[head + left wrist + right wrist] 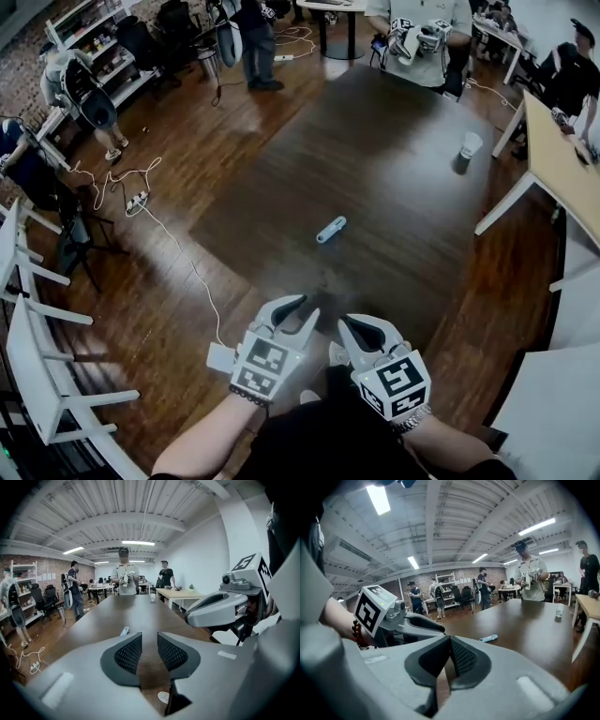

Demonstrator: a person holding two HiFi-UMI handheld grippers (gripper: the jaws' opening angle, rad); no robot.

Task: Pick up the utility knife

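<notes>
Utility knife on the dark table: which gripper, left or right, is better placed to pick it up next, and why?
Probably the left gripper: its jaws stand apart and empty, with the utility knife lying ahead. The right gripper has its jaws together.

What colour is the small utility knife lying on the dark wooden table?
Light blue; the utility knife shows most clearly in the head view.
</notes>
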